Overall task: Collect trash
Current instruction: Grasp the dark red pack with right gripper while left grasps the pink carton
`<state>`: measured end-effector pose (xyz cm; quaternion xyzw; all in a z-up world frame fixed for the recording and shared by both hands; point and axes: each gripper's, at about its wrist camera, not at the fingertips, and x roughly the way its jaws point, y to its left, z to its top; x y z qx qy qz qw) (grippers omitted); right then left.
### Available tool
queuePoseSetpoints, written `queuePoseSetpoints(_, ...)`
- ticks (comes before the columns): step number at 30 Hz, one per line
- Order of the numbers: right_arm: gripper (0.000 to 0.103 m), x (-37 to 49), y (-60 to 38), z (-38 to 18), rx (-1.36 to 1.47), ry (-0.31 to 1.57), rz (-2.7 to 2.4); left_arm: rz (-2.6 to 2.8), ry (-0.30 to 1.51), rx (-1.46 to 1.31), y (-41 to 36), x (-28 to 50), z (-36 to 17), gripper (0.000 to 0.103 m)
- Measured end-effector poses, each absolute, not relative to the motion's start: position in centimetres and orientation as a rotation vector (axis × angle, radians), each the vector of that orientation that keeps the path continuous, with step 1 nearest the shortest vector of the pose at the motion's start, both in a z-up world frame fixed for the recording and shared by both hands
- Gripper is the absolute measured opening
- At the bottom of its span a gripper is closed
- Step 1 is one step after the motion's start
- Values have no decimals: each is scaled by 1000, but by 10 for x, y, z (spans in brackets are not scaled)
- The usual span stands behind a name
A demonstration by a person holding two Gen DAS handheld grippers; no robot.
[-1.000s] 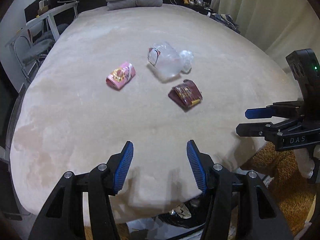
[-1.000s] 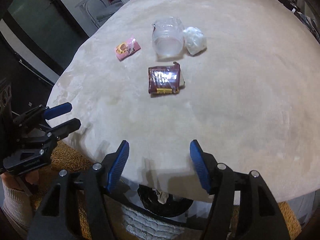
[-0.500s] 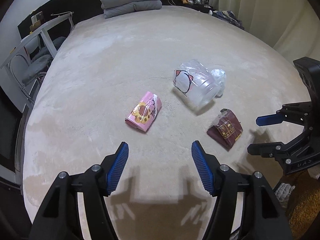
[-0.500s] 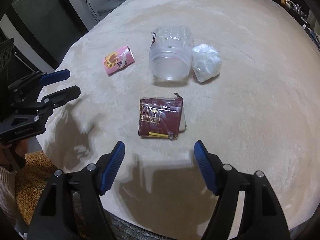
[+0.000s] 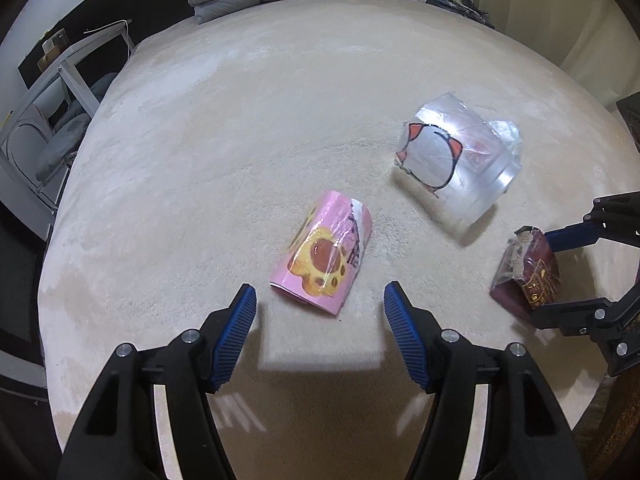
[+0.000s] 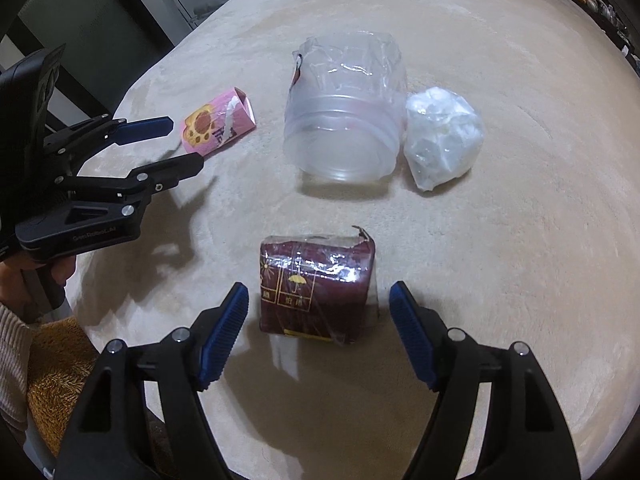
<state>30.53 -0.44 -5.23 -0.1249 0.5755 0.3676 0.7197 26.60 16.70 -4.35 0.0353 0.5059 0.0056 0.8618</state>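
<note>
Beige plush bed (image 5: 248, 152) under both my tools carries four bits of trash: pink wrapper (image 5: 326, 258), clear cup (image 6: 344, 120), white wad (image 6: 442, 136) and maroon pack (image 6: 318, 284). My left hand-held gripper (image 5: 320, 322) stands open, its jaws having just spread, with nothing between them; the pink wrapper lies straight ahead just past the tips, its long axis running roughly along my pointing line, tilted a little right. My right hand-held gripper (image 6: 320, 322) is likewise open after widening, and the maroon pack sits between its pads without touching either. I judge each hand is nearest its own piece: left for pink, right for maroon, each needing only a short push down and forward.
</note>
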Motion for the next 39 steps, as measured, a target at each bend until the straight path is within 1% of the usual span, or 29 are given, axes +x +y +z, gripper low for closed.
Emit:
queuePoseSetpoints(12, 72, 301, -5, -56, -311, 1255, 818, -7, 1064, 117, 171, 291, -62, 65)
queuePoseSetpoints(13, 72, 301, -6, -56, -314, 1249, 816, -6, 1057, 120, 171, 292, -63, 65)
queuePoseSetpoints(14, 69, 300, -6, -55, -319, 1242, 813, -7, 1052, 112, 172, 292, -62, 65)
queuePoseSetpoints(16, 65, 299, -6, -55, -317, 1241, 814, -8, 1046, 109, 171, 292, -62, 50)
queuePoseSetpoints(18, 60, 298, -5, -55, -324, 1238, 815, -9, 1042, 120, 169, 290, -62, 48)
queuePoseSetpoints(21, 60, 298, -5, -54, -327, 1231, 816, -1, 1028, 130, 162, 285, -59, 45)
queuePoseSetpoints(28, 59, 297, -12, -52, -305, 1222, 807, -4, 997, 118, 155, 274, -49, 42)
queuePoseSetpoints(39, 59, 287, -33, -42, -241, 1209, 787, -13, 977, 94, 141, 254, -36, 42)
